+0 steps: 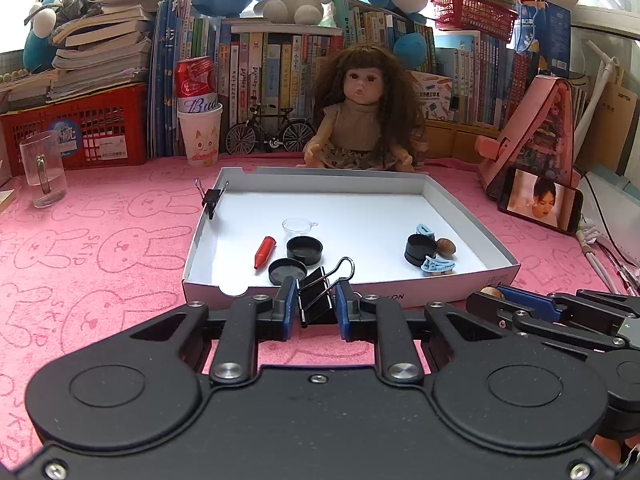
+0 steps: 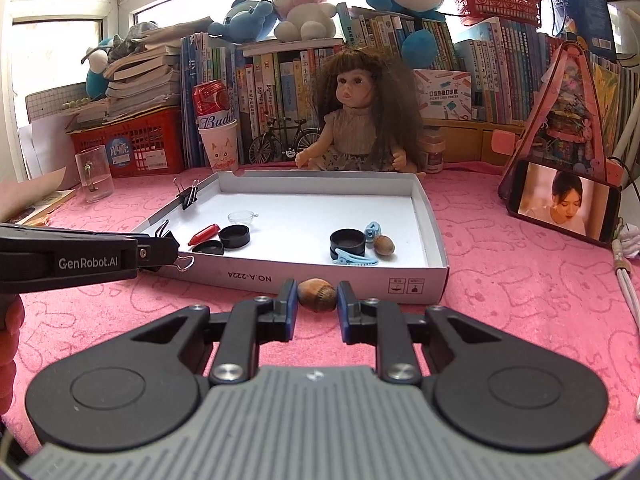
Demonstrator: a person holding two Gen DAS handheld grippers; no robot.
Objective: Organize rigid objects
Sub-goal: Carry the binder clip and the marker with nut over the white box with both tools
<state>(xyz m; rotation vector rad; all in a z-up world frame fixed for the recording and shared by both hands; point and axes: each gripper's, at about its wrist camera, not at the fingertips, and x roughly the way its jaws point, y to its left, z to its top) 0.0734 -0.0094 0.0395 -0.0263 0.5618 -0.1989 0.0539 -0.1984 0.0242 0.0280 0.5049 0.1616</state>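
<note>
A shallow white box [image 1: 472, 236] [image 2: 434, 236] lies on the pink cloth. Inside it are a red crayon [image 1: 265, 252] [image 2: 204, 234], black round lids [image 1: 304, 249] [image 2: 234, 236], a clear small cup [image 1: 297, 226], a black pot [image 1: 421, 249] [image 2: 348, 242], blue hair clips [image 1: 437, 266] [image 2: 354, 259] and a brown nut [image 1: 446, 246] [image 2: 384, 245]. A black binder clip [image 1: 210, 200] [image 2: 187, 196] is clamped on the box's left wall. My left gripper [image 1: 316, 308] is shut on another black binder clip [image 1: 316, 300], just before the box's near wall. My right gripper [image 2: 317, 298] is shut on a brown nut [image 2: 317, 295] in front of the box.
A doll [image 1: 362, 120] sits behind the box, with a toy bicycle [image 1: 270, 130], a paper cup holding a red can [image 1: 200, 136] and a glass mug [image 1: 42, 168] to the left. A phone [image 1: 540, 200] leans at the right by a white cable [image 2: 624, 276]. Books and baskets line the back.
</note>
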